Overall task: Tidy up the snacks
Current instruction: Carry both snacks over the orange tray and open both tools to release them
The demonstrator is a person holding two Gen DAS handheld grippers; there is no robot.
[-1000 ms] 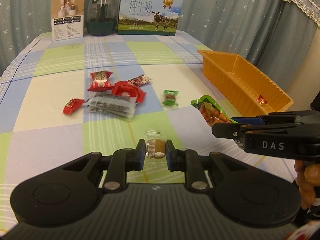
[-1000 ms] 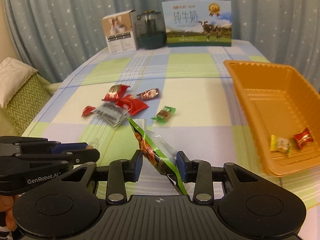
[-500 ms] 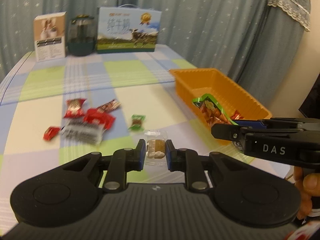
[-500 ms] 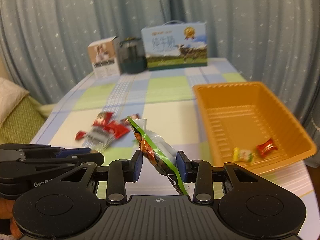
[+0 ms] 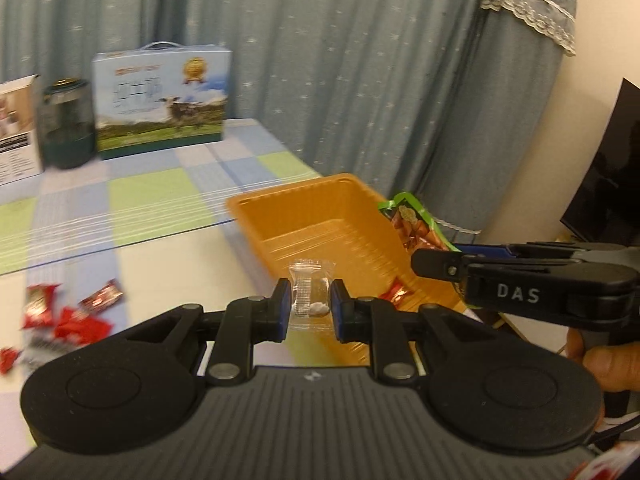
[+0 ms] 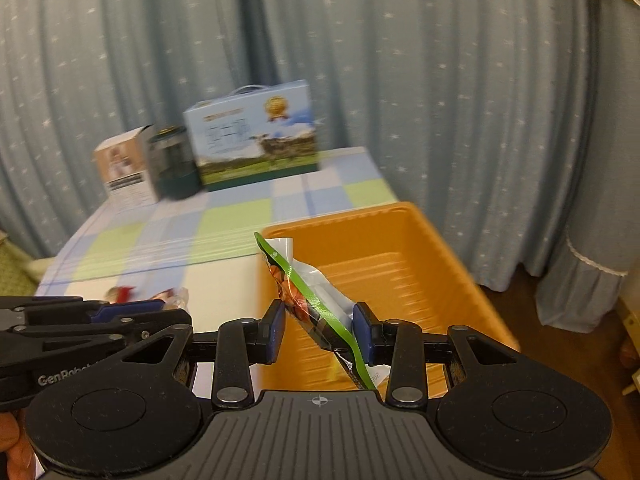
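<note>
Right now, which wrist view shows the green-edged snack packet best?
The right wrist view: the green-edged snack packet stands close up between the right gripper fingers, over the orange tray. The left wrist view shows only its printed top sticking up behind that gripper.

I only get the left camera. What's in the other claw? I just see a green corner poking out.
Observer: The right gripper is clamped on a green snack packet, tilted, with a white back.
Operator: Is it over the orange tray?
Observer: Yes, the orange tray fills the space just beyond that packet.
Operator: Anything in the tray's far end?
Observer: From there the far end looks bare.
</note>
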